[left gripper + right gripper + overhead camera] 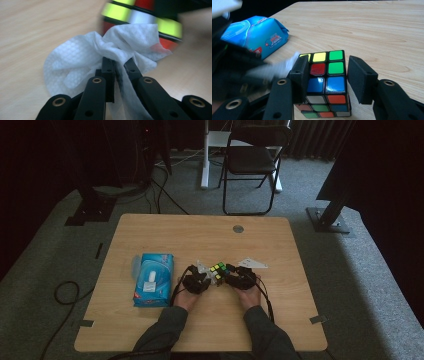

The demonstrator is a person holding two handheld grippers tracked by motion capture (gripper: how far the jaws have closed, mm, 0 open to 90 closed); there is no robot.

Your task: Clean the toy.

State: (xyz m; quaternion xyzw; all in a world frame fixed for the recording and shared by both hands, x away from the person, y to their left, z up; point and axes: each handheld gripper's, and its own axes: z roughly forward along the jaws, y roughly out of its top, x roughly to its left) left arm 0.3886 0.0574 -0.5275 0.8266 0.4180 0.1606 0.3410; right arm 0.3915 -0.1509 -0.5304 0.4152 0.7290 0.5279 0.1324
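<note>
Up close, my left hand-held gripper (119, 63) is pinched tight on a white wet wipe (82, 62), a crumpled fold caught between the jaws. The wipe's bunched end presses against the Rubik's cube (140, 15), which is blurred and cut off at the frame's top there; I can make out only yellow-green, red and white tiles. My right hand-held gripper (325, 77) clamps the cube (328, 72) from both sides, jaws partly spread to its width, and the left jaw covers the cube's left column. The cube sits mid-bench (210, 232), between my two hands. From above it is tiny and dim, and my left hand-held gripper (196, 281) and right one (241, 277) read as dark lumps. The blue wet-wipe pack (153, 279) lies to the left, its print illegible.
</note>
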